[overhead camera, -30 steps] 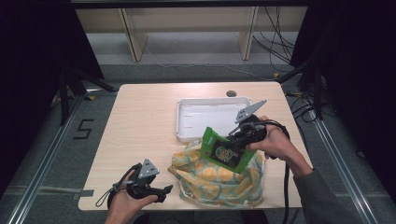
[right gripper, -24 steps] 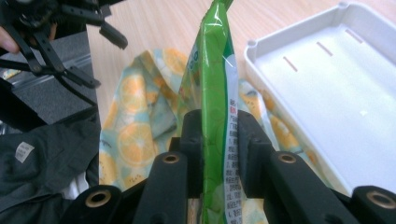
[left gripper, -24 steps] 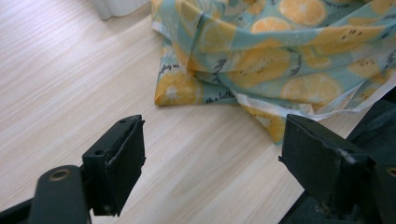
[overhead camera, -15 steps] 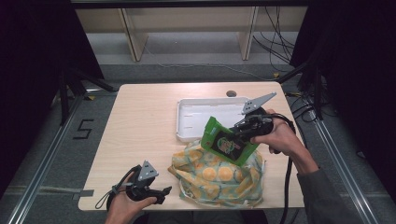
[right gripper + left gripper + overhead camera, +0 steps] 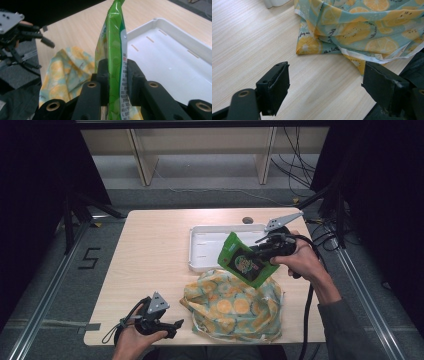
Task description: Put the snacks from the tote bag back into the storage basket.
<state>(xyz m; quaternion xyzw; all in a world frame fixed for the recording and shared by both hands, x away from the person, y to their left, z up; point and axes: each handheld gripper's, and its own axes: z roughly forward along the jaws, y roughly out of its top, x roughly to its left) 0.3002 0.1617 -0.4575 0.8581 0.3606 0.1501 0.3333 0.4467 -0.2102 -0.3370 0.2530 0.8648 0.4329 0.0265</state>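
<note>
My right gripper (image 5: 261, 252) is shut on a green snack packet (image 5: 244, 260), held in the air above a fruit-print cloth bag (image 5: 235, 306) and beside the white tray (image 5: 202, 242). In the right gripper view the pads clamp the green packet (image 5: 115, 50) edge-on, the white tray (image 5: 175, 62) lies behind on the right, and the cloth bag (image 5: 67, 72) lies below left. My left gripper (image 5: 172, 325) rests near the table's front edge, left of the bag. In the left gripper view its jaws stand wide apart over bare wood, with the bag's corner (image 5: 352, 32) just beyond them.
The light wooden table (image 5: 150, 250) has bare surface on its left half. A small round dark spot (image 5: 247, 220) sits behind the tray. Metal rails run along the floor on both sides, and shelving legs stand behind the table.
My right gripper has carried the green packet up and toward the tray, away from the bag. The left gripper has stayed in place.
</note>
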